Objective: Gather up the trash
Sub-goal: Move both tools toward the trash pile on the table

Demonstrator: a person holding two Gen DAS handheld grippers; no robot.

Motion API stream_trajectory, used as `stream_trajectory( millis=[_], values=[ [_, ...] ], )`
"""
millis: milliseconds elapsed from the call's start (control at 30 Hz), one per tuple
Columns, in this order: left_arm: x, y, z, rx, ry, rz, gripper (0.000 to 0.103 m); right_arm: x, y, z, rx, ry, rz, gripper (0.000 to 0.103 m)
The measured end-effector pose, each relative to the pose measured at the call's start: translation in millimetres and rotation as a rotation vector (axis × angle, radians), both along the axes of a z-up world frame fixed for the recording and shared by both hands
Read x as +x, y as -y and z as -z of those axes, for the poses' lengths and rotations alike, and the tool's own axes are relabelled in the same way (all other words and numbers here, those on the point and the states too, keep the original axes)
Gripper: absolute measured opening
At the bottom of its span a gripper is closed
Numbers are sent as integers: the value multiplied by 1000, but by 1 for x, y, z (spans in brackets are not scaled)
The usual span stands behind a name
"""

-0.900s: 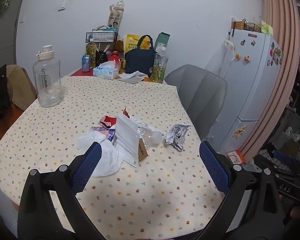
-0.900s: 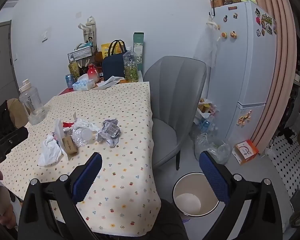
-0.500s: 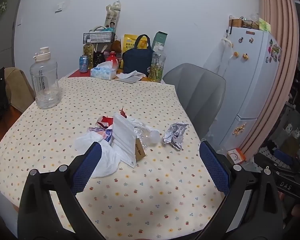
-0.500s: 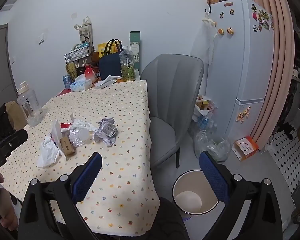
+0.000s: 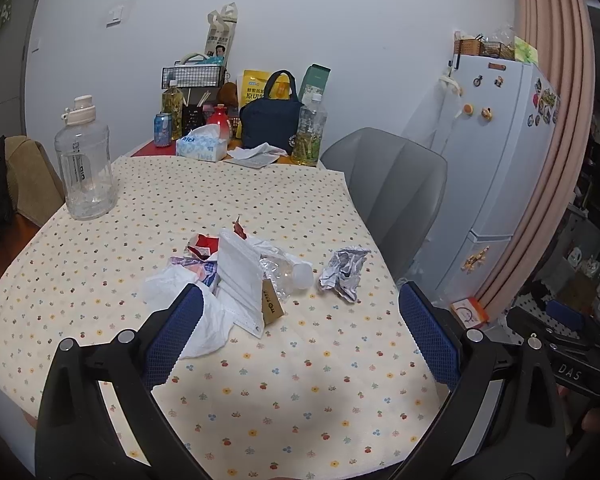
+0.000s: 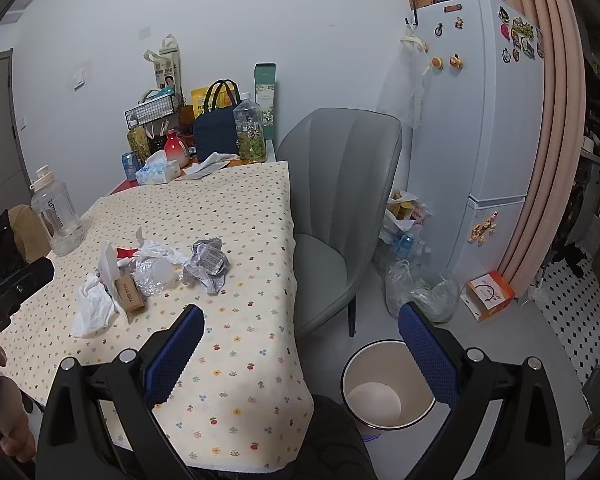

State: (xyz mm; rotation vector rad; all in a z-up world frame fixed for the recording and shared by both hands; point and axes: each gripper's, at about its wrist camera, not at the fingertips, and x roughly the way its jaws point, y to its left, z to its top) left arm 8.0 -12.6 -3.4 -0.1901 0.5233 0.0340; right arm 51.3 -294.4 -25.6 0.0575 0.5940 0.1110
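A heap of trash lies mid-table on the flowered cloth: a white face mask (image 5: pixel 240 276), a white plastic bag (image 5: pixel 188 300), a red wrapper (image 5: pixel 202 244), a crushed clear bottle (image 5: pixel 288 272) and a small brown box (image 5: pixel 271 304). A crumpled foil wrapper (image 5: pixel 344 270) lies apart to the right. My left gripper (image 5: pixel 296 312) is open, hovering short of the heap with nothing between its fingers. In the right wrist view the same heap (image 6: pixel 132 276) and the foil wrapper (image 6: pixel 208 264) sit at left. My right gripper (image 6: pixel 300 332) is open over the table's edge. A white waste bin (image 6: pixel 388 384) stands on the floor.
A big clear water jug (image 5: pixel 85 168) stands at the table's left. Bottles, a tissue box (image 5: pixel 200 146), a navy bag (image 5: pixel 272 120) and a can crowd the far end. A grey chair (image 6: pixel 340 200) sits beside the table, with a fridge (image 6: pixel 480 120), plastic bags (image 6: pixel 416 284) and an orange box (image 6: pixel 490 290) beyond.
Both views have shifted slightly; the trash heap sits a little lower-left in the left wrist view and the bin is more in view at right. Both grippers stay open.
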Motion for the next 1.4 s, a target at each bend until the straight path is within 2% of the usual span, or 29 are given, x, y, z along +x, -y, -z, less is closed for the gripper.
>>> stream_trajectory(
  millis=[1400],
  values=[
    [-1, 3, -4, 10, 10, 4, 97, 2, 10, 1, 11, -1, 21, 95]
  ],
)
